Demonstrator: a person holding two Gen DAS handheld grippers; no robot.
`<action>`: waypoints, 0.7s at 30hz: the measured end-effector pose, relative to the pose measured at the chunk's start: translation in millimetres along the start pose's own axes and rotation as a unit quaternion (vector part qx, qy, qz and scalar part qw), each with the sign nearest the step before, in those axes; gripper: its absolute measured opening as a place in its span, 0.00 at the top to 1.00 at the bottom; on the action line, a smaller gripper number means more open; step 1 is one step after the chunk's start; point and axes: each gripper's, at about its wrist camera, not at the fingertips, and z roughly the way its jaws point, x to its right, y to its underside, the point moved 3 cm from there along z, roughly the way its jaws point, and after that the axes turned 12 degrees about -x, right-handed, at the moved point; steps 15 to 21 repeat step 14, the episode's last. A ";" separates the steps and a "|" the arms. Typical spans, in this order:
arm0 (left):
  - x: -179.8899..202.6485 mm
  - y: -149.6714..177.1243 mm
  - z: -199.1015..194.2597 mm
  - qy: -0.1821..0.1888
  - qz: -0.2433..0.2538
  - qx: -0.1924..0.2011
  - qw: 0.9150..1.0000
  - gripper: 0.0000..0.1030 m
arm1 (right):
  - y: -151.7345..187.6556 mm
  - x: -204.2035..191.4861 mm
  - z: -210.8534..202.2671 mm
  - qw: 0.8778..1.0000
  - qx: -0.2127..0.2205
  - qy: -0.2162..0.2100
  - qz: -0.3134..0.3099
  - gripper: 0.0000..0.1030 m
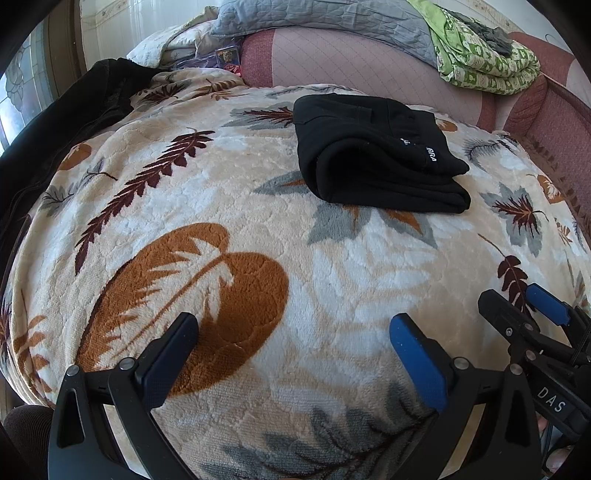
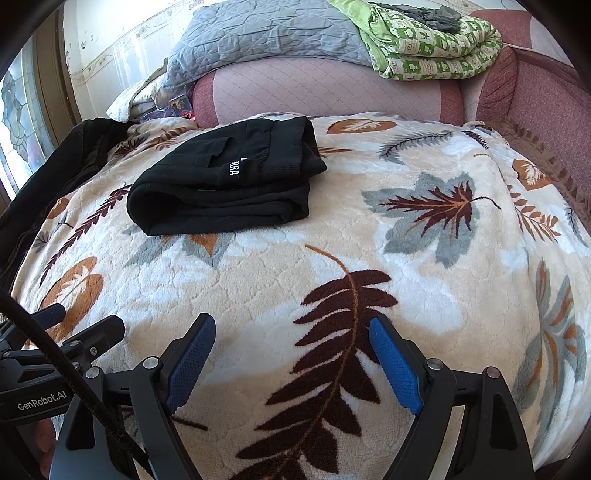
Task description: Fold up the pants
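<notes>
The pants (image 2: pixel 225 181), folded, soft and limp, are best pinched at a thick edge; both claws (image 1: pixel 293 354) (image 2: pixel 291 360) gape empty.

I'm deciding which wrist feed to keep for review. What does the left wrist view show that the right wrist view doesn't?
Only the left wrist view: the big orange leaf between the open left gripper fingers.

Only the right wrist view: a dark brown fern leaf between the open right gripper fingers, and a black cable.

Both: the folded black pants untouched on the leaf-print blanket, the green patterned quilt, the grey quilt.
</notes>
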 end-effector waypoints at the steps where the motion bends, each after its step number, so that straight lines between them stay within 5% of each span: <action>1: 0.0 0.1 0.1 0.000 0.000 0.000 1.000 0.00 | 0.0 -0.1 0.0 1.000 0.000 0.000 0.000 0.14; 21: -0.4 3.2 -3.7 -0.004 0.012 0.009 1.000 0.00 | 0.9 -1.1 0.3 1.000 0.003 0.004 -0.009 0.13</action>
